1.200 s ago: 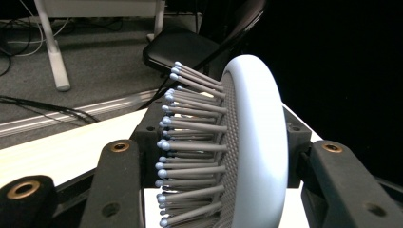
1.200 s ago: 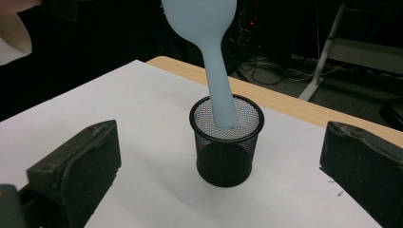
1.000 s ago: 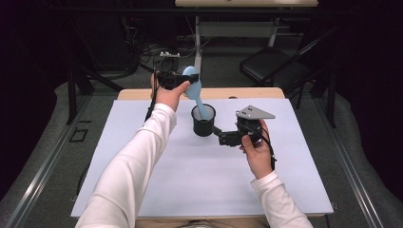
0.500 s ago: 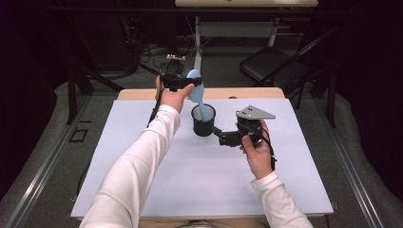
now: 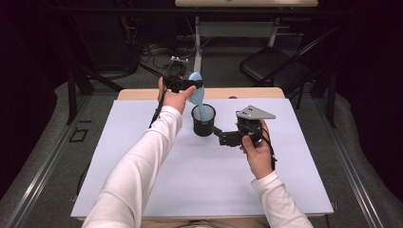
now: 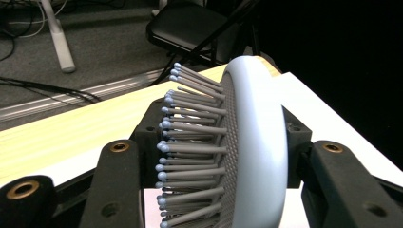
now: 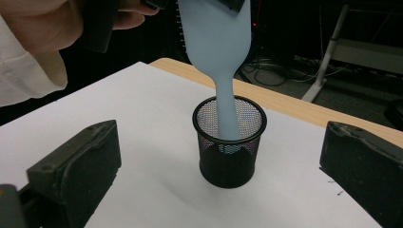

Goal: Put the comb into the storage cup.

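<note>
Between my left gripper's (image 5: 192,85) jaws, at the upper middle of the high view, sits the pale blue hairbrush (image 5: 196,90): they are clamped on its head, one on the smooth back and one against the bristles, as the left gripper view shows close up. The handle hangs down into the black mesh cup (image 5: 203,121), which stands upright just below it at the centre of the frame. In the right gripper view the handle's end is already past the rim and inside the mesh, leaning toward the cup's far wall.

My right gripper (image 5: 224,138) waits low at the centre right with its jaws spread wide and nothing between them, apart from the cup on either side and aimed at it from nearby.

I judge this as the seating step: the brush is partly in, not yet let go. Next I would lower the head until the handle bottoms out, then release; the right jaws could close on the cup first, since the lean might tip it.

Around that, the white sheet (image 5: 142,161) on the tabletop (image 5: 142,93) lies bare toward the lower left and lower right, giving both hands plenty of room to back off. The wooden far edge runs just behind the cup at the upper middle, so I would withdraw toward the bottom of the frame.
</note>
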A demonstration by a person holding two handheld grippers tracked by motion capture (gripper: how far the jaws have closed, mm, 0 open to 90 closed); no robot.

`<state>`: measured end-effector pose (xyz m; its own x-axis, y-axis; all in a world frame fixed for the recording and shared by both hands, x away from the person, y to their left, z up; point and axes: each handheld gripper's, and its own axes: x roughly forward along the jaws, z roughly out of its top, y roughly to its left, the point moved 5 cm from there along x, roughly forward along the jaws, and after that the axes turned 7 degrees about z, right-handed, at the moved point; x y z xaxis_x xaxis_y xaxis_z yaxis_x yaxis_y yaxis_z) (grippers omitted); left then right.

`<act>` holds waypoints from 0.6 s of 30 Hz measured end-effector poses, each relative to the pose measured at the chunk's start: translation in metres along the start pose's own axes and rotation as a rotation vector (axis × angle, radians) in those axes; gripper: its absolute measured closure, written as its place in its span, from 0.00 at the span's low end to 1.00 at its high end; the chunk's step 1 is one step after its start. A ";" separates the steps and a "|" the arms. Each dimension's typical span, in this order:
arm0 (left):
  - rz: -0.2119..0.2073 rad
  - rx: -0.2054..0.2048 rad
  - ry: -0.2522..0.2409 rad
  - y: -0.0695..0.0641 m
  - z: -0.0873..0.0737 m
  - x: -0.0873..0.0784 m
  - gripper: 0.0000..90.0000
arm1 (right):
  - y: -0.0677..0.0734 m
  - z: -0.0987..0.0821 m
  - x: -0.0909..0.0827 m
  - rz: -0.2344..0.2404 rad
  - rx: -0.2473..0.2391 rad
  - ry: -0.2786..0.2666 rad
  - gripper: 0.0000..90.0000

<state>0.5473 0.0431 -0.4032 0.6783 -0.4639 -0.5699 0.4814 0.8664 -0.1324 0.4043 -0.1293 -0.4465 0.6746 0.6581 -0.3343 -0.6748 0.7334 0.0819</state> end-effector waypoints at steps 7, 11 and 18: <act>0.022 0.013 0.008 0.002 -0.002 0.003 0.55 | -0.001 0.000 0.000 -0.001 -0.002 0.000 0.00; 0.026 0.020 0.011 0.002 -0.005 0.005 0.55 | 0.000 0.000 0.000 0.000 -0.001 0.002 0.00; 0.029 0.038 0.020 0.001 -0.009 0.010 0.55 | 0.000 0.000 0.000 0.001 0.000 0.002 0.00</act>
<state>0.5492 0.0414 -0.4166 0.6815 -0.4346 -0.5888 0.4828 0.8716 -0.0844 0.4041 -0.1291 -0.4467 0.6735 0.6582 -0.3364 -0.6752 0.7330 0.0824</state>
